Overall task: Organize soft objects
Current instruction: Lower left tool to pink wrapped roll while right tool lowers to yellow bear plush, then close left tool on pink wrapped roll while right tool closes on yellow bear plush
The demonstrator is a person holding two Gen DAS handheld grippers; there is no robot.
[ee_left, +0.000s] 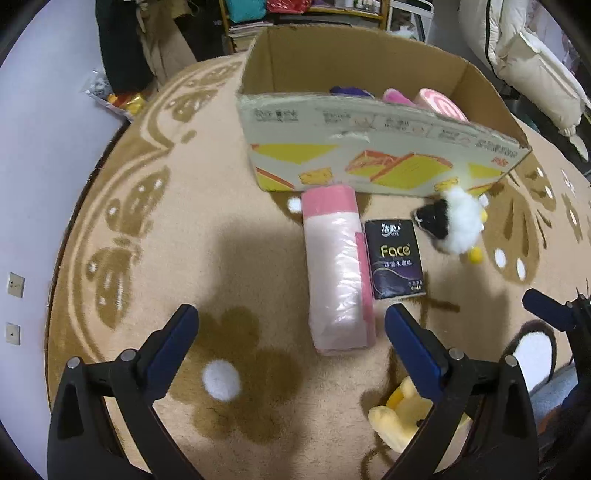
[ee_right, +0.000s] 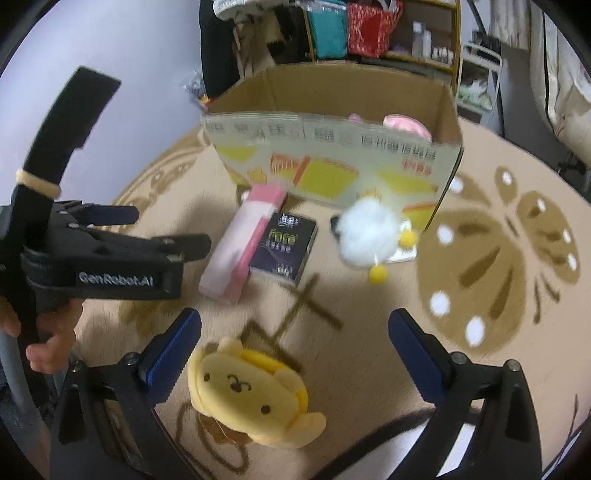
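Observation:
An open cardboard box (ee_left: 369, 162) (ee_right: 332, 166) stands on the rug and holds pink and purple soft items (ee_left: 436, 103). In front of it lie a pink wrapped roll (ee_left: 338, 269) (ee_right: 240, 243), a dark "Face" tissue pack (ee_left: 395, 258) (ee_right: 284, 247) and a white and black plush with yellow pompoms (ee_left: 454, 225) (ee_right: 369, 236). A yellow dog plush (ee_right: 251, 391) (ee_left: 402, 417) lies nearest. My left gripper (ee_left: 291, 325) is open and empty, just short of the roll. My right gripper (ee_right: 295, 332) is open and empty above the yellow plush.
A beige rug with brown butterfly and flower patterns (ee_left: 184, 240) (ee_right: 498, 240) covers the floor. Shelves with bags and bottles (ee_right: 369, 33) stand behind the box. A white quilted cover (ee_left: 535, 62) lies at the right. The left gripper's body (ee_right: 103, 258) shows at the left of the right wrist view.

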